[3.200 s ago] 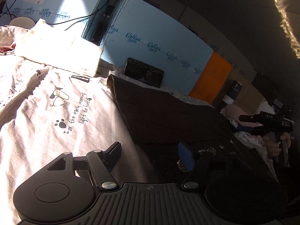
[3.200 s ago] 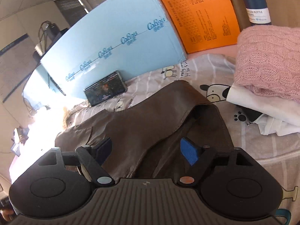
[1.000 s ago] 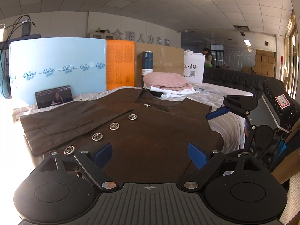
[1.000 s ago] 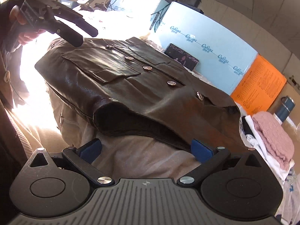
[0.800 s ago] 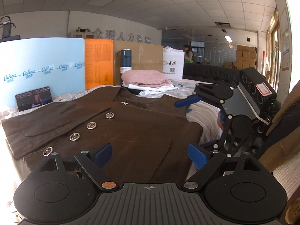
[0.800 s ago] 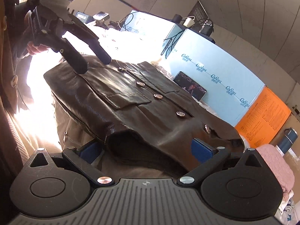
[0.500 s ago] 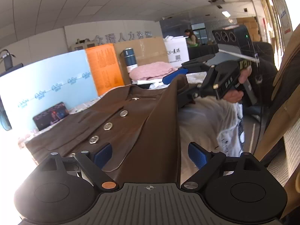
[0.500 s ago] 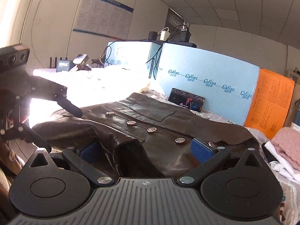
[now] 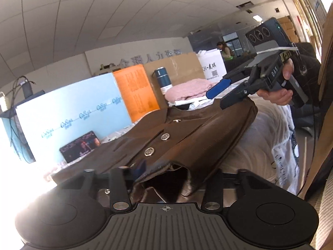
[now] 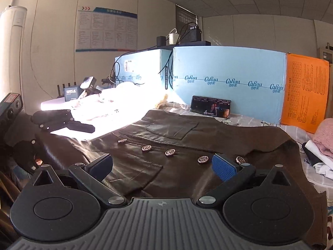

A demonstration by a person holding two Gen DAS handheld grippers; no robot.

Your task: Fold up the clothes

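Observation:
A brown leather jacket (image 9: 187,137) with metal buttons lies spread on the bed; it also shows in the right wrist view (image 10: 179,137). My left gripper (image 9: 164,166) is shut on the jacket's near hem, which bunches between the fingers. My right gripper (image 10: 162,164) is open, its jaws wide apart just above the jacket's near edge and holding nothing. In the left wrist view the right gripper (image 9: 231,95) hovers at the jacket's far corner, by the shoulder. In the right wrist view the left gripper (image 10: 68,123) shows dark at the left.
A folded pink sweater (image 9: 189,88) on white clothes sits at the bed's far end beside a blue bottle (image 9: 163,81). A phone (image 10: 210,106) leans on the blue foam board (image 10: 226,83); an orange board (image 10: 306,89) stands beside it. Pale clothes lie in glare (image 10: 116,102).
My left gripper has closed on the jacket's hem; it was open half a second ago. The right gripper stays open and has settled lower over the jacket's near edge.

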